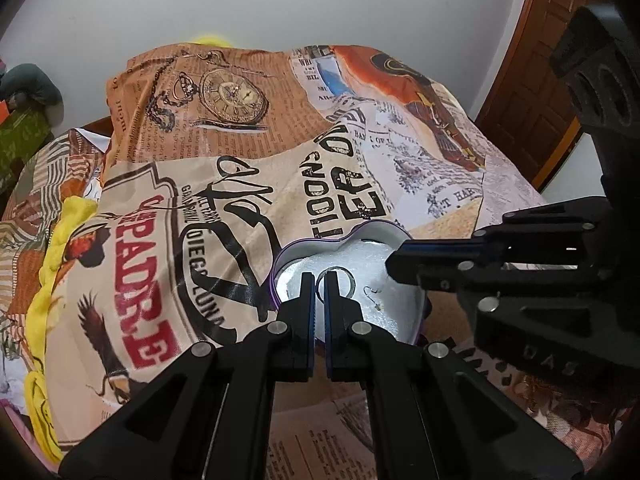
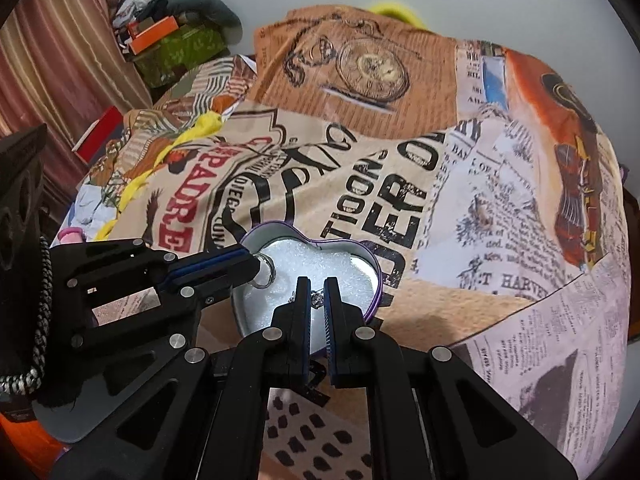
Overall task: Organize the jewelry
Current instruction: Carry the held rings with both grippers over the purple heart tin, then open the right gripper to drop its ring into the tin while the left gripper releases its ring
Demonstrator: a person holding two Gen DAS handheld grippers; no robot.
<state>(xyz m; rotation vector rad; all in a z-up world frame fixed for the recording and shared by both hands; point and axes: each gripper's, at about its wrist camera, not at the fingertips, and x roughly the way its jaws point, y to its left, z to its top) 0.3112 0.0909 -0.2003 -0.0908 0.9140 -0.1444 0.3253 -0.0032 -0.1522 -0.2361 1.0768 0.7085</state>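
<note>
A heart-shaped purple tin (image 1: 280, 268) (image 2: 374, 276) with a white foam lining lies on the printed bedspread. My left gripper (image 1: 319, 280) is shut on a silver ring (image 1: 346, 276) and holds it over the tin; the ring also shows in the right wrist view (image 2: 267, 274) at the left gripper's tip. A small hook earring (image 1: 374, 298) lies on the foam to the right of the ring. My right gripper (image 2: 317, 286) is over the tin with its fingers narrowly apart around a small silver earring (image 2: 317, 299). The right gripper (image 1: 400, 260) also shows over the tin's right edge.
The bedspread (image 1: 248, 184) covers a bed with a yellow cloth (image 1: 64, 240) at its left. A wooden door (image 1: 532, 80) stands at the right. Boxes and clothes (image 2: 172, 36) pile up by a curtain (image 2: 60, 40) at the far left.
</note>
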